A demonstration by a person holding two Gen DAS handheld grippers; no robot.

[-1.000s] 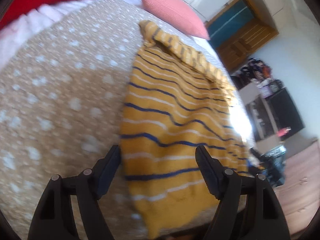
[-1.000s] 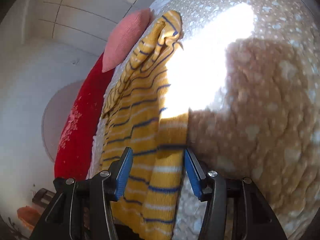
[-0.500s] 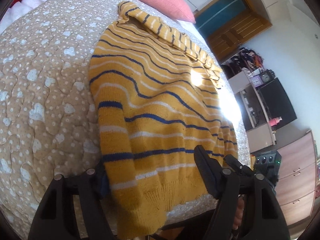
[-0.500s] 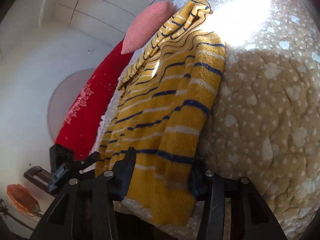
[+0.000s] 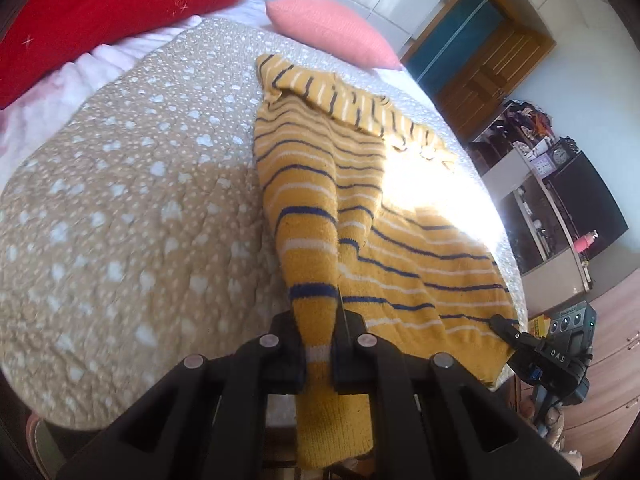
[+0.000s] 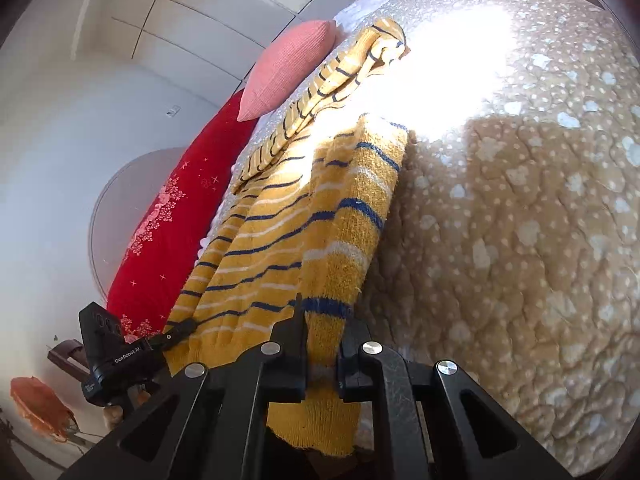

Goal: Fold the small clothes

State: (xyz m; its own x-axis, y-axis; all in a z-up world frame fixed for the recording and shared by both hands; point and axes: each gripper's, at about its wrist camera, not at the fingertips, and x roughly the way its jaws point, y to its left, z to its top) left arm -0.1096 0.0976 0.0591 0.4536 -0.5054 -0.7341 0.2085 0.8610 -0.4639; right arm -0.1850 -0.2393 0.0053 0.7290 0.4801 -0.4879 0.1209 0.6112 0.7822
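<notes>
A yellow knit sweater (image 5: 360,200) with blue and white stripes lies flat on the beige spotted quilt (image 5: 120,200) of a bed. My left gripper (image 5: 320,344) is shut on the sweater's near left bottom edge, with the hem hanging below the jaws. My right gripper (image 6: 322,344) is shut on the sweater (image 6: 304,216) at its near right bottom edge. Each gripper shows in the other's view, at the hem's far corner: the right one in the left wrist view (image 5: 506,326), the left one in the right wrist view (image 6: 180,330). A folded striped part lies across the sweater's far end.
A pink pillow (image 5: 332,32) and a red pillow (image 5: 100,8) lie at the bed's head. A wooden door (image 5: 480,64), shelves with clutter (image 5: 540,168) and a drawer unit (image 5: 608,360) stand beside the bed. Bright sunlight (image 6: 448,52) falls across the quilt.
Both grippers were open around the sweater's bottom edge; now both have shut on it. The sweater's side edges have bunched toward the jaws.
</notes>
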